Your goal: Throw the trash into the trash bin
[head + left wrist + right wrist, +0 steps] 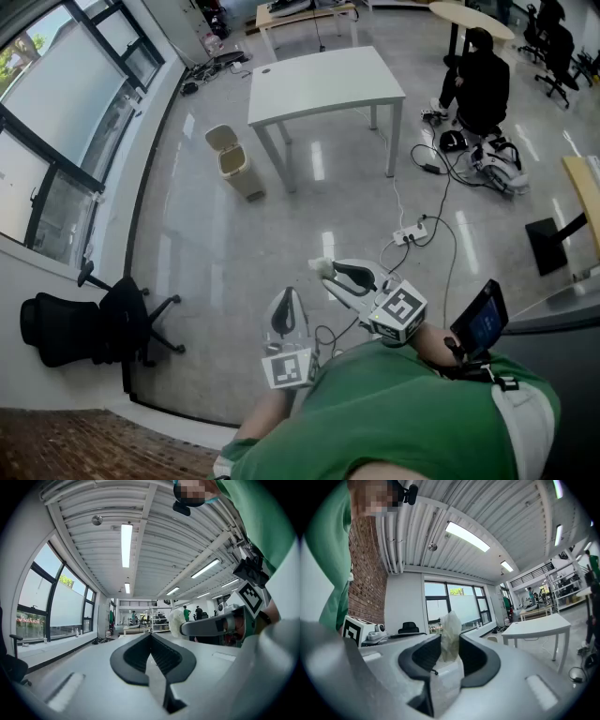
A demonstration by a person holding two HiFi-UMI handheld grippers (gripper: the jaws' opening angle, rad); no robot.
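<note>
A crumpled white piece of trash sticks up between the pads of my right gripper, which is shut on it and held level. In the head view this right gripper is in front of the green shirt, with the trash at its tip. My left gripper is just to its left, shut with nothing in it; its pads meet at the tips. The beige trash bin stands on the floor well ahead, beside the left legs of the white table.
A person in black sits on the floor at the far right among cables and gear. A power strip with cords lies on the floor ahead. A black office chair stands by the window wall on the left.
</note>
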